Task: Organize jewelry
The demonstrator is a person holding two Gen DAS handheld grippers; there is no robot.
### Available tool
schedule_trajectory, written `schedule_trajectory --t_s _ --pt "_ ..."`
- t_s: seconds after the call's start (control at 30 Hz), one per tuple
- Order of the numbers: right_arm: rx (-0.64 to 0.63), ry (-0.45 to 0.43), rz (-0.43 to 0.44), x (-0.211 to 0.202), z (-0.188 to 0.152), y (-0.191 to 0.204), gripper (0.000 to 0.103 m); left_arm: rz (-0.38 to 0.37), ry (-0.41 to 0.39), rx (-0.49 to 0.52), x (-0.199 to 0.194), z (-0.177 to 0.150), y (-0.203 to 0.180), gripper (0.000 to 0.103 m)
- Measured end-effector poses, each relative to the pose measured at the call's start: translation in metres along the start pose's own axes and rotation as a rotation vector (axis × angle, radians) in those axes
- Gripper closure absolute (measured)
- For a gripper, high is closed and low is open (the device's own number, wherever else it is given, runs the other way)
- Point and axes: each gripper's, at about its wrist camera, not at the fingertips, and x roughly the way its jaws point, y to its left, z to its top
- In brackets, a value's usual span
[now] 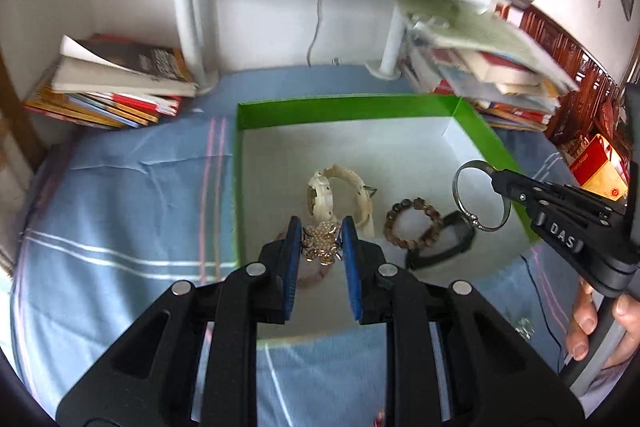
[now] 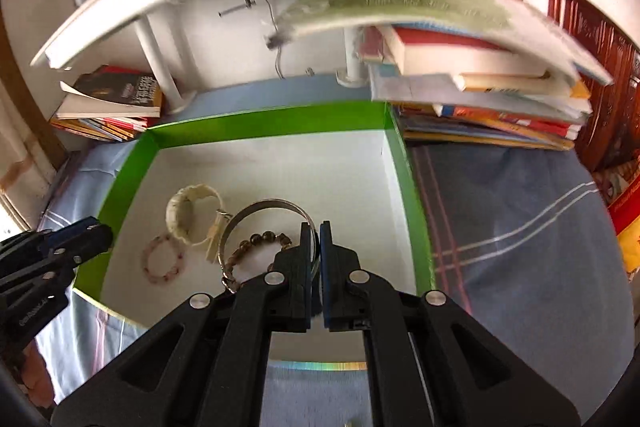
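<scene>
While both tongs hang over the green box (image 1: 486,137), your left tongs (image 1: 320,245) pinch a gold flower brooch (image 1: 322,247): light, knobbly, delicate, best held across its body. Your right tongs (image 2: 315,247), nearly closed, grip a thin silver bangle (image 2: 264,205) by its rim: stiff, slippery, likely to swing. Inside the box lie four pieces: one cream watch (image 2: 192,217) at ten o'clock, one pink bead bracelet (image 2: 164,263), one brown bead bracelet (image 1: 412,227), one dark band (image 1: 444,243).

Left gripper (image 1: 322,239): black linkage arms, silver pivot screws, blue ribbed pads. Right gripper (image 2: 315,247): identical build, white "DAS" lettering on one arm.
</scene>
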Motion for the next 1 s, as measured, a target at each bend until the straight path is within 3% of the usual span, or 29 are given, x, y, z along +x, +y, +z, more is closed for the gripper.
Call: schedule_trajectory --t_s 0.07,0.2,0.33,0.4,0.53,0.73,1.0 --pt "0.003 0.012 0.005 0.004 -0.001 0.0 0.096 -0.008 0.025 -0.011 0.013 0.001 0.0 0.082" --pt "0.013 -0.006 0.025 -0.011 -0.005 -0.003 0.081 -0.02 0.03 -0.017 0.014 -0.003 0.0 0.059" --pt "0.007 -0.064 0.028 -0.053 -0.02 -0.011 0.068 0.013 -0.01 -0.013 -0.013 -0.012 0.0 0.055" --pt "-0.001 -0.074 0.018 -0.069 -0.037 -0.019 0.065 0.051 -0.027 -0.002 -0.034 -0.029 -0.002 0.047" --pt "0.005 -0.013 -0.033 -0.074 -0.083 -0.04 0.065 0.075 -0.036 0.036 -0.057 -0.073 -0.012 0.046" --pt "0.051 0.099 -0.052 -0.059 -0.131 -0.06 0.065 0.036 0.048 0.086 -0.052 -0.132 -0.035 0.046" --pt "0.043 0.103 0.006 -0.056 -0.142 -0.046 0.065 0.033 0.109 0.105 -0.04 -0.161 -0.049 0.046"
